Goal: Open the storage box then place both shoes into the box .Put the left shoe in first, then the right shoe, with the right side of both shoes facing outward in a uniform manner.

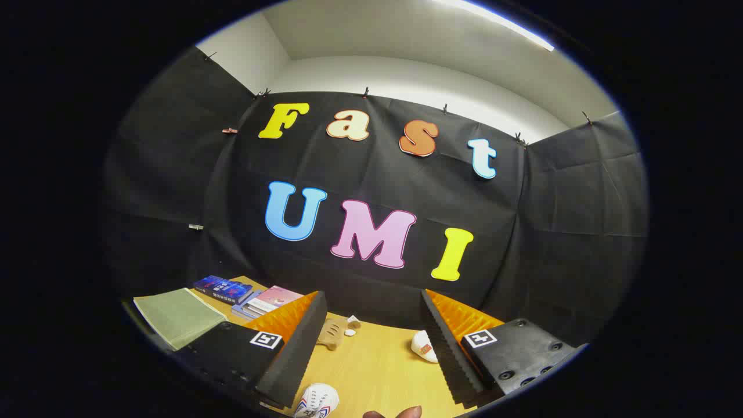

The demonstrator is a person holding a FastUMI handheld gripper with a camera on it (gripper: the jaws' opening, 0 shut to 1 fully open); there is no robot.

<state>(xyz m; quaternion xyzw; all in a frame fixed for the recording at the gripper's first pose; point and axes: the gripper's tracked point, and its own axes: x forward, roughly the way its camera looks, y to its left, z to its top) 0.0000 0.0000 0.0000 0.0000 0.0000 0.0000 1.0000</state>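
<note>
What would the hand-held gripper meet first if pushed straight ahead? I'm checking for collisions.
Probably the black cloth wall beyond the table. The open hand-held gripper points above the small tan toy ahead; depth is unclear.

We look from 1 fisheye camera riding on the hand-held gripper [371,342], facing forward along its 2 spread fingers, tilted up from low over the worktop [377,371] toward the far edge and booth wall.
</note>
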